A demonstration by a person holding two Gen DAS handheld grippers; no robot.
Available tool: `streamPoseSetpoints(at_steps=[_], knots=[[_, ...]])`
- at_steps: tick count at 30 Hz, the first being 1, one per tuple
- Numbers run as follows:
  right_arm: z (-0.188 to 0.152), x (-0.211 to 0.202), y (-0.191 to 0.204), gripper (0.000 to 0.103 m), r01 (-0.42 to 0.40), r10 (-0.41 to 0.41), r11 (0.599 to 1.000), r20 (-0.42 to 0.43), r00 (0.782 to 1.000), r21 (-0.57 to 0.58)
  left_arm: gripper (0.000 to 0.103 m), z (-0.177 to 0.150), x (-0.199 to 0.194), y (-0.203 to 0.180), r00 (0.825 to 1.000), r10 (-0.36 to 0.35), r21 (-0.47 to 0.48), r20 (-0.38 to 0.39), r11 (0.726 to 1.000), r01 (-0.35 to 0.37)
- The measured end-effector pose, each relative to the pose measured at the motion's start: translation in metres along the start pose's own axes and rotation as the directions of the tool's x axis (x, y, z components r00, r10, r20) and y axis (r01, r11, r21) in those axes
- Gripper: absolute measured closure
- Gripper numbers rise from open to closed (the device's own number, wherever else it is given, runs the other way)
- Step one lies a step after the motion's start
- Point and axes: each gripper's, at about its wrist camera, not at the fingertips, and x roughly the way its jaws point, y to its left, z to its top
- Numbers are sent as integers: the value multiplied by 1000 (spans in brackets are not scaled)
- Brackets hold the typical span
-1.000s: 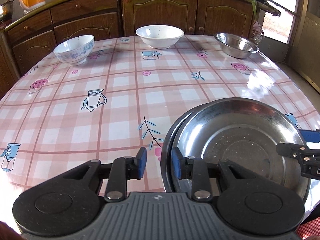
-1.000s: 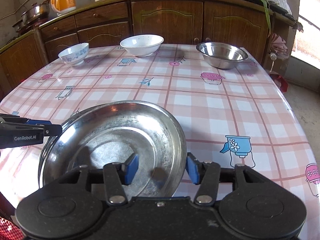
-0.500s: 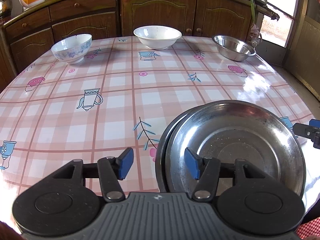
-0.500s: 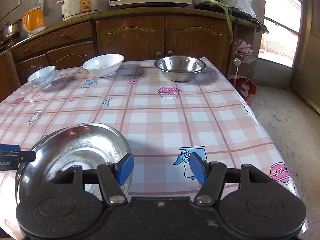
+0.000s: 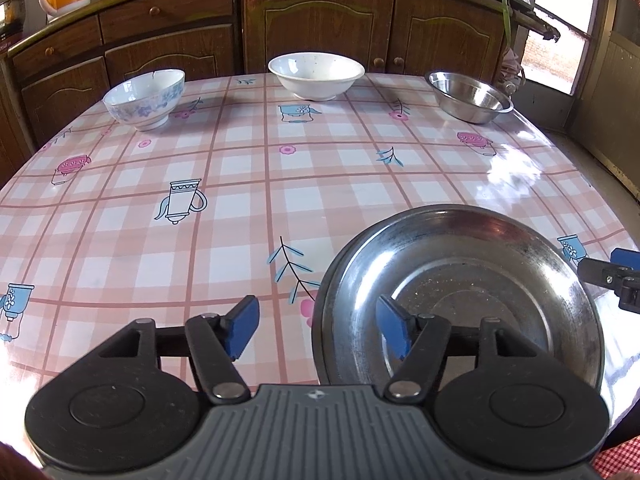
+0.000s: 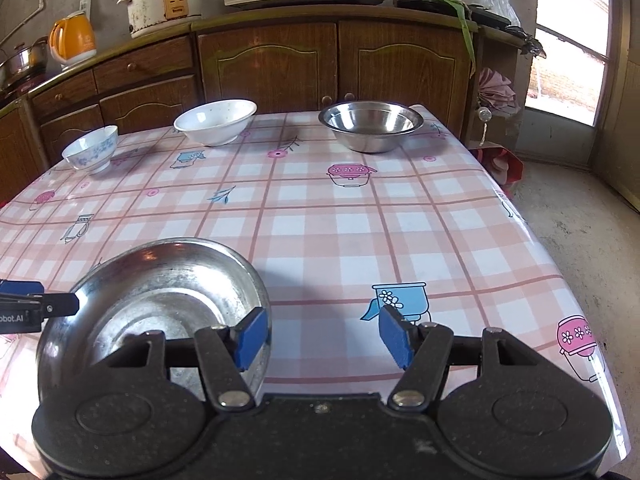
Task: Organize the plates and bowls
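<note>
As jaws just opened, left hand-held gripper (image 5: 318, 330) straddles plate (image 5: 460, 300) rim.

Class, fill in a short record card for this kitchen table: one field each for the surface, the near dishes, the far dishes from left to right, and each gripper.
Surface: checked tablecloth
Near dishes: steel plates, stacked, at the near edge
Far left: floral bowl
Far middle: white bowl
Far right: steel bowl
Left gripper: open, jaws just been opening; plate rim lies between them, unpressed
Right gripper: open, nothing gripped, beside the plates
</note>
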Motion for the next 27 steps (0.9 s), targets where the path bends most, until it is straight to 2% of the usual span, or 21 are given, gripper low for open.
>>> streamPoseSetpoints(at_steps=[3, 6, 11, 14, 18, 22, 26, 27], knots=[[-3, 2, -1, 28, 9, -9, 1000, -5, 1000, 12, 35, 0, 1, 1, 1000, 2, -4, -2, 1000, -2], [-7, 10, 6, 31, -37, 37, 999, -51, 998, -9, 34, 0, 1, 1, 1000, 4, -6, -6, 1000, -4], [-3, 1, 4, 32, -28, 28, 1000, 4, 1000, 14, 33, 1, 2, 4, 1000, 6, -9, -7, 1000, -6], [-2, 2, -4, 32, -109, 110, 992, -21, 994, 60, 33, 0, 4, 3, 1000, -2, -16, -15, 1000, 2], [-5, 6, 3, 32, -144, 145, 989, -50, 988, 32, 33, -2, 7, -1, 1000, -5, 1, -28, 1000, 5], [-10, 14, 3, 32, -186, 192, 980, -89, 977, 70, 34, -4, 14, 0, 999, -7, 3, -46, 1000, 7], [-17, 26, -3, 33, -233, 254, 959, -126, 959, 159, 43, -6, 26, 1, 996, -43, -8, -79, 999, 43], [-18, 28, -6, 36, -248, 272, 951, -119, 955, 183, 43, -6, 28, 1, 996, -49, -5, -76, 999, 49]])
